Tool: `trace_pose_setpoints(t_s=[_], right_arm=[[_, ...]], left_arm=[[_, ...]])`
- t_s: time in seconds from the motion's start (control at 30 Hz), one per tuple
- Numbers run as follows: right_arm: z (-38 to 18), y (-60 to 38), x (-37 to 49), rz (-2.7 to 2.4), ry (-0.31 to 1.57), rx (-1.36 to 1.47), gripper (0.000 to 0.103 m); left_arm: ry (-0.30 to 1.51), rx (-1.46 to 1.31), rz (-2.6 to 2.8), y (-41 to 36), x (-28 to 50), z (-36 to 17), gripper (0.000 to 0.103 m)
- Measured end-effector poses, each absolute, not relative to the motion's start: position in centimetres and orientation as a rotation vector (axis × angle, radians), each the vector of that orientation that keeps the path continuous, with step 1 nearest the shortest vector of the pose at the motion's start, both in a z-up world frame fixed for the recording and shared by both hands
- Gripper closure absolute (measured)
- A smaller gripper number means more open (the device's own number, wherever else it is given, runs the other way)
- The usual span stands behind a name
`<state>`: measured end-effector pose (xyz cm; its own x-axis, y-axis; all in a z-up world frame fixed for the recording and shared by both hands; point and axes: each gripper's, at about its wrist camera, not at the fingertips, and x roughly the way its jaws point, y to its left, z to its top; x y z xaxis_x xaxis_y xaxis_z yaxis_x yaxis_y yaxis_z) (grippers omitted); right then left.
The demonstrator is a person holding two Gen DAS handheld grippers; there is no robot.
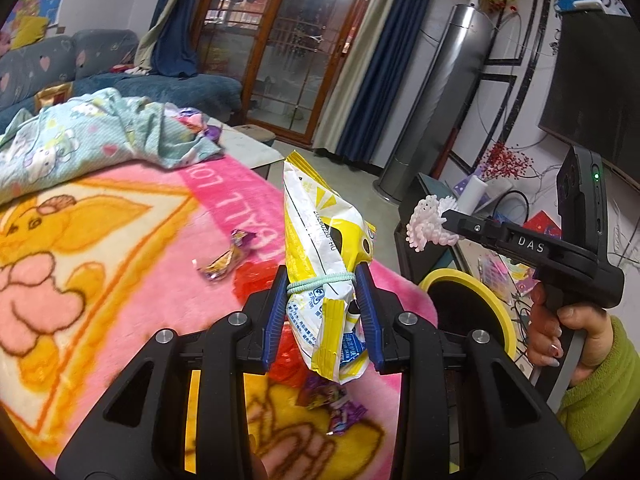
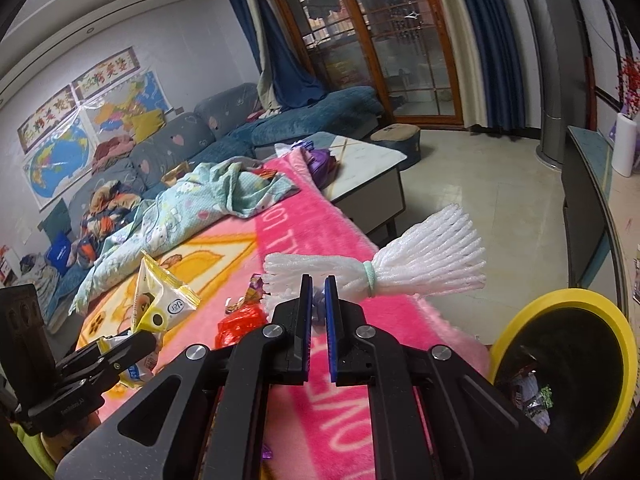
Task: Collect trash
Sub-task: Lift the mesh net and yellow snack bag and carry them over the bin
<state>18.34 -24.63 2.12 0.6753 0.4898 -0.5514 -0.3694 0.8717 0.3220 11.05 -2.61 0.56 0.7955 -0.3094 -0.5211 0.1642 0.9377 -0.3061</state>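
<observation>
A pink cartoon-print blanket [image 1: 168, 240] spreads beneath and ahead of both sets of jaws, covering the surface they work over. A crumpled light-blue printed cloth [image 1: 92, 132] lies on it, well beyond the left jaws and off to their left. Past the blanket's near corner, to the right of the left jaws and below and right of the right jaws, stands a yellow-rimmed bin [image 2: 568, 368]; its dark inside holds a few wrappers.

The left gripper [image 1: 322, 276] is clamped on a yellow-and-white snack bag [image 1: 320, 232], its blue pads pressing the bag's waist from both sides where a pale green elastic band [image 1: 320, 282] cinches it. The bag stands up out of the jaws and is lifted clear of the blanket.

The right gripper [image 2: 318, 280], gripped by a hand [image 1: 560, 332] in a green sleeve, is pinched tight on a white foam fruit net [image 2: 416, 260]. The fingers hold one end of the bundle, and the rest fans out to the right of the jaws, tied at its middle with a green band. It hangs in the air above the blanket's edge.

On the blanket just beyond the left jaws lie a red wrapper [image 1: 256, 280] and, slightly further left, a purple-and-yellow candy wrapper [image 1: 226, 260]. Another purple wrapper [image 1: 332, 404] lies below the held bag, nearer the camera.
</observation>
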Motion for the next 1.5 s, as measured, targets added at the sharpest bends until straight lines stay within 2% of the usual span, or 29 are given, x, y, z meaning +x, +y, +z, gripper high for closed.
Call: trace_pose_setpoints(t_s=[0.83, 1.5], right_arm=[[1.2, -34.0, 16.4, 0.319, 0.635, 0.301, 0.097], [-2.3, -42.2, 15.8, 0.155, 0.680, 0.414, 0.097]], left_arm=[[0.577, -0.138, -0.407, -10.8, 13.1, 1.8, 0.077], [0.614, -0.056, -0.548, -18.8, 14.7, 0.0, 0.077]])
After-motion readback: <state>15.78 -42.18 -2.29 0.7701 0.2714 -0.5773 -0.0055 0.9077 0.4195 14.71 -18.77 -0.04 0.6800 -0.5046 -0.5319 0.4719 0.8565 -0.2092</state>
